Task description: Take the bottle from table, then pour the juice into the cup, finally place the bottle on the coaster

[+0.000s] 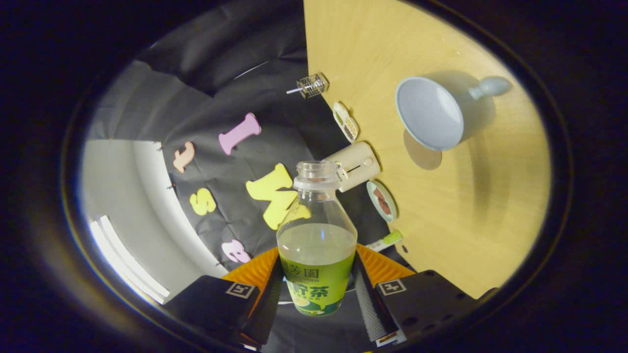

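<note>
A clear bottle (316,235) with a green label and no cap sits between my two fingers, half full of pale juice. My gripper (318,289) is shut on the bottle, both pads pressing its labelled sides. The view is rolled, so the wooden table (471,215) stands on its side to the right of the bottle. A pale blue cup (431,113) with a knobbed handle rests on that table, well beyond the fingers and apart from the bottle's mouth. Its inside looks dry.
Along the table's far edge sit a small wire cage (313,85), a white tray with compartments (346,121), a cream box (355,165), a teal dish (381,201) and a green-capped marker (385,241). Bare wood lies around the cup.
</note>
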Demonstrator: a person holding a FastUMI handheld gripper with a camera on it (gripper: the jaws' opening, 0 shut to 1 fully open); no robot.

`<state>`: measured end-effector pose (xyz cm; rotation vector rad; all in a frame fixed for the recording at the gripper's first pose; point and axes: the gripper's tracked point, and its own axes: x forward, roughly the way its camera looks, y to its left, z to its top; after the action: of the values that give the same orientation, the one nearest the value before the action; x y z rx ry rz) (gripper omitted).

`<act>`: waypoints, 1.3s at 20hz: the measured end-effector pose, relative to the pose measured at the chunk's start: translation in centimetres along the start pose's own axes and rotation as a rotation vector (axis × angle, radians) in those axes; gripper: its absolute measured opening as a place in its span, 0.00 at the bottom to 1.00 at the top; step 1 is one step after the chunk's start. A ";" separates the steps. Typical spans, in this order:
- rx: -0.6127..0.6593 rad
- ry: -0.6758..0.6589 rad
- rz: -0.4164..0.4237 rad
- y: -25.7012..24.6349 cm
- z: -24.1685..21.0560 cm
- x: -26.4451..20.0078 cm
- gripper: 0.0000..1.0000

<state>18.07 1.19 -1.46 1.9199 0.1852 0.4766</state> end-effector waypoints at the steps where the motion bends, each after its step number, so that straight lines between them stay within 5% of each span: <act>1: -0.057 -0.002 -0.036 -0.6 0.1 -0.1 0.76; 10: -0.508 -0.010 -0.195 -1.6 0.4 -1.4 0.76; 26: -1.610 -0.038 -0.453 -0.4 -0.4 -1.1 0.77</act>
<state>16.94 1.28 -1.95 0.2817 0.1247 0.1348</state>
